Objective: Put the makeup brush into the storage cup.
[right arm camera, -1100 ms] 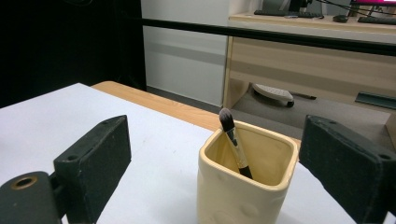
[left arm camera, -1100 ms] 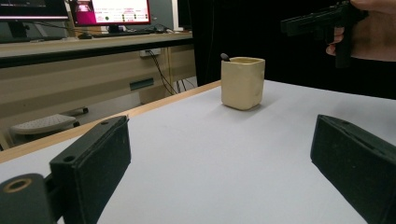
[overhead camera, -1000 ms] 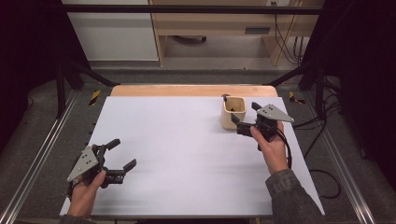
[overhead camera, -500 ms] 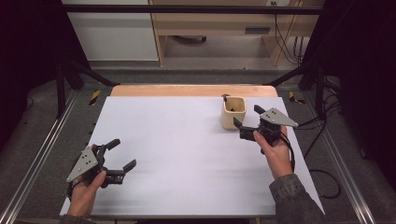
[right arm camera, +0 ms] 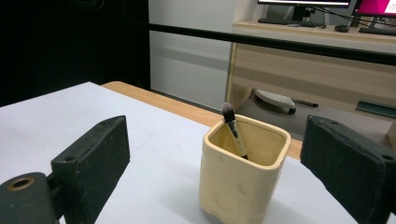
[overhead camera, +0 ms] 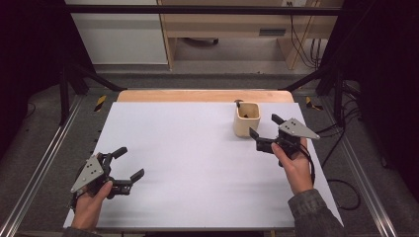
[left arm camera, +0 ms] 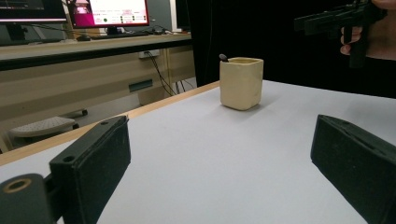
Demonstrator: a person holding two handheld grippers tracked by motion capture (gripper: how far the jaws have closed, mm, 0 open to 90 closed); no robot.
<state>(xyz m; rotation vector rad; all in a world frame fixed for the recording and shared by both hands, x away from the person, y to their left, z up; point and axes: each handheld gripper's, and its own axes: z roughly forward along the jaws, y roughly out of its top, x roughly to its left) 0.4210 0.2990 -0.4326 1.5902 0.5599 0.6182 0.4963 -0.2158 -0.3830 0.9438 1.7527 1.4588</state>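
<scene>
A cream square cup (overhead camera: 246, 119) stands on the white table (overhead camera: 197, 148) at the far right, with a small make-up brush (overhead camera: 239, 103) leaning inside it, bristles up. My right gripper (overhead camera: 263, 126) is open just right of and nearer than the cup, not touching it. In the right gripper view the cup (right arm camera: 243, 182) and brush (right arm camera: 233, 128) sit between and beyond the spread jaws. My left gripper (overhead camera: 130, 162) is open near the front left corner, holding nothing. The left gripper view shows the cup (left arm camera: 241, 83) far off and the right gripper (left arm camera: 327, 21) beside it.
A bare wooden strip (overhead camera: 197, 95) runs along the table's far edge. Metal frame rails (overhead camera: 44, 163) flank the table. Behind it are a desk (right arm camera: 308, 60) and monitors (left arm camera: 107, 11). Cables (overhead camera: 341, 187) lie on the floor at right.
My right gripper has drawn back a little from the cup, toward the person. The left gripper and the cup have stayed put.
</scene>
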